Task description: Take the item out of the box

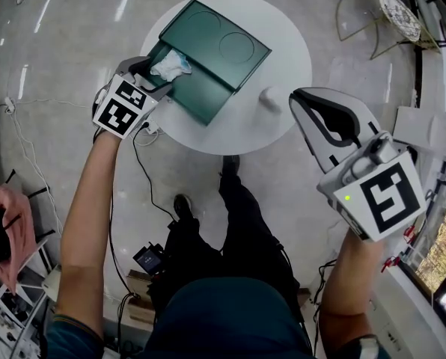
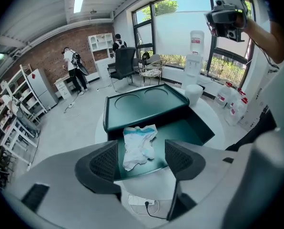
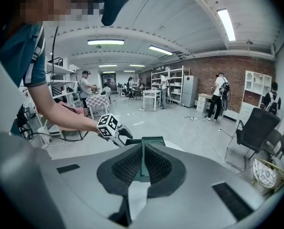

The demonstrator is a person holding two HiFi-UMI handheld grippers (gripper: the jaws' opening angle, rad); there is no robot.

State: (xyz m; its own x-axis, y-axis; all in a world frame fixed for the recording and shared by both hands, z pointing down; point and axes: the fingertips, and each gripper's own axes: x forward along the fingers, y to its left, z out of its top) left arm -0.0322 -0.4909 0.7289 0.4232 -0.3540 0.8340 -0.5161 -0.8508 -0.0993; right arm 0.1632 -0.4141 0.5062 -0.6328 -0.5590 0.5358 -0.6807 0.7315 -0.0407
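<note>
Left tool (image 2: 139,162), jaws apart, frames the near end of the crumpled white cloth (image 2: 138,144), which lies lengthwise ahead in the open green box (image 2: 189,128). Right tool (image 3: 143,165), jaws together, is well apart.

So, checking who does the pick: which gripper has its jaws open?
The left gripper, jaws apart before the white cloth in the green box; the right gripper is shut.

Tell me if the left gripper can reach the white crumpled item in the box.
Probably yes: the left gripper is at the open side of the box, jaws apart, and the white crumpled item lies uncovered ahead.
</note>
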